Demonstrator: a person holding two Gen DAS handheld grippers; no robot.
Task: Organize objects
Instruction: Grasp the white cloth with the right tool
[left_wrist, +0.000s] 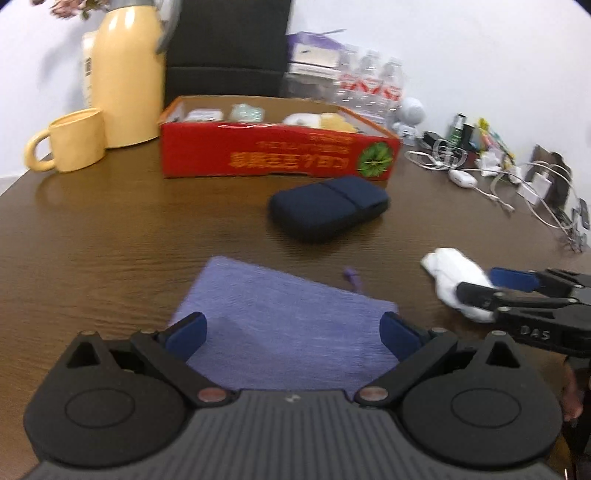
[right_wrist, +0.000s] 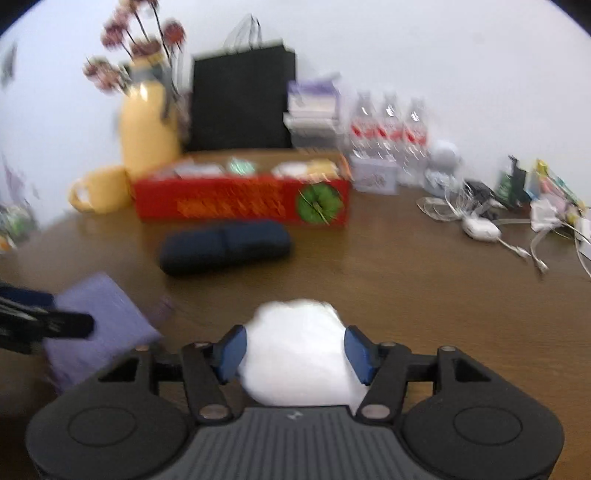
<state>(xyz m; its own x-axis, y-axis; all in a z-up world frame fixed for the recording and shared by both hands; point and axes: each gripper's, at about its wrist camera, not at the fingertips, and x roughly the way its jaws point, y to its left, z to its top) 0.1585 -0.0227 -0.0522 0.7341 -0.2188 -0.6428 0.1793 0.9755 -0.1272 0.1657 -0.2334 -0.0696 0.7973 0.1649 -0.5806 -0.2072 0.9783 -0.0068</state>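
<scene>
Straddling the purple cloth (left_wrist: 280, 325), left jaws gape; right jaws flank the white bundle (right_wrist: 299, 354), contact unclear.

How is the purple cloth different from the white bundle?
The purple cloth lies flat and spread out; the white bundle is bunched into a lump. The cloth lies under the wide-open left gripper; the bundle sits between the right gripper's blue pads. Both rest on the brown table.

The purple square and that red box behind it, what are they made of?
The purple square looks like soft woven cloth, matte, with a fine ribbed texture and a thread at its corner. The red box seems to be printed cardboard: its cut rim shows plain brown, and its face has a slight sheen.
</scene>
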